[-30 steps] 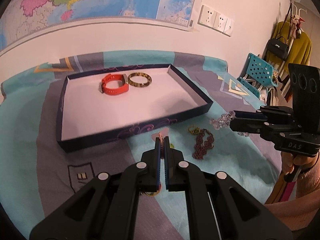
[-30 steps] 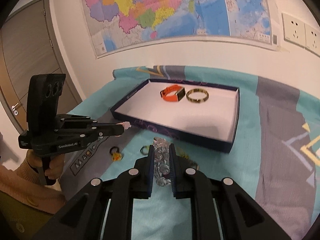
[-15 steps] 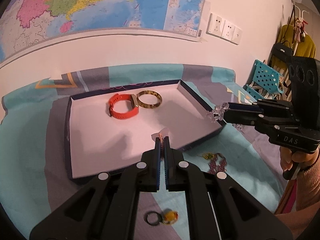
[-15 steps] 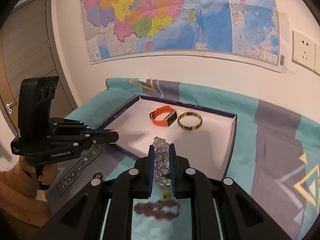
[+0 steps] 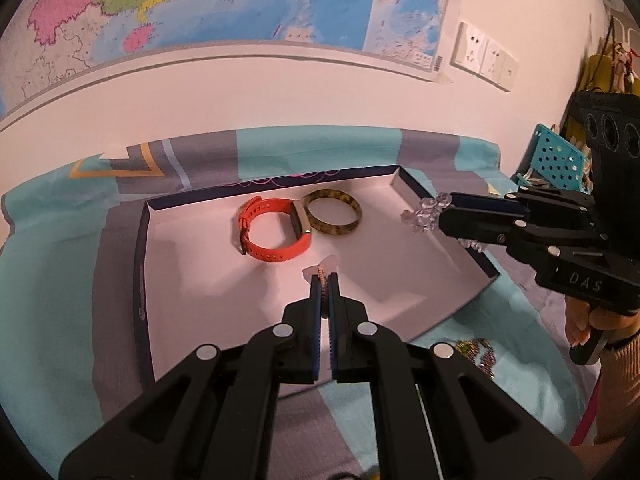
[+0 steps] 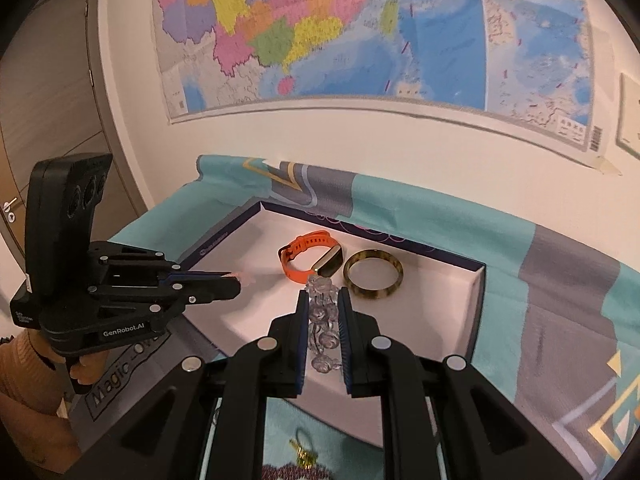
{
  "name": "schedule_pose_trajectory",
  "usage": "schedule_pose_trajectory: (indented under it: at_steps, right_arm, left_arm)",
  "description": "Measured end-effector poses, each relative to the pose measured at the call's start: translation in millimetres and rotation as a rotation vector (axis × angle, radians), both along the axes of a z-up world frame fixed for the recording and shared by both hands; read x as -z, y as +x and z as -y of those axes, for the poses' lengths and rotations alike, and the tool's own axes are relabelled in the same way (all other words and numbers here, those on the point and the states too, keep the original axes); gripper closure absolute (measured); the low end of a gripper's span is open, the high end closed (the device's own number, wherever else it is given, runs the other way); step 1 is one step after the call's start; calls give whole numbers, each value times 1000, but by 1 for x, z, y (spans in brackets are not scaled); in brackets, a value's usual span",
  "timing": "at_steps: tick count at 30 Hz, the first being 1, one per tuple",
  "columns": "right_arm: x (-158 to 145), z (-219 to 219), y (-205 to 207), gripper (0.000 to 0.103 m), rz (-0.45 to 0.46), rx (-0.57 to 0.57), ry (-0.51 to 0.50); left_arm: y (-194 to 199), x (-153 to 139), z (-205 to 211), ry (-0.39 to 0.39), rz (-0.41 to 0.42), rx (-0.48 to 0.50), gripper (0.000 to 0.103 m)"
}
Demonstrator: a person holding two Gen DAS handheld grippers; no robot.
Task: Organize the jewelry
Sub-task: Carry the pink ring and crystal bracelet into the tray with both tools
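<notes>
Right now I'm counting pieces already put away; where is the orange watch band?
The orange watch band lies inside the shallow white-lined box, toward its far wall, touching the tortoiseshell bangle on its right.

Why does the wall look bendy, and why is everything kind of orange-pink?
Left wrist view: the fisheye lens bows the map edge, warm light tints the tray pinkish, and the tongs cast soft shadows there. Right wrist view: the same bending, and black corners.

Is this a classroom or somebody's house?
Probably a room in someone's home. A big map hangs on the wall, clothes and a bag hang on a rack, and a patterned cloth covers the table under the jewelry tray.
</notes>
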State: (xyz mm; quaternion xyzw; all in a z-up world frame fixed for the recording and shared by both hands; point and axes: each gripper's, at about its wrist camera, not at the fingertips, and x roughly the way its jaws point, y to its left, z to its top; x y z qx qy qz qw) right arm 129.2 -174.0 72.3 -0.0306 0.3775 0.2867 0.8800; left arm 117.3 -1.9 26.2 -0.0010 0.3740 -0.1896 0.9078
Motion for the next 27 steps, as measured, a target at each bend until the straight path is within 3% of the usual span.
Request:
schedule_pose_trajectory:
  at_steps: [27]
  right_arm:
    - [53, -41, 45, 90, -79, -45, -173]
  left_arm:
    - [51, 42, 8, 53, -122, -57, 99]
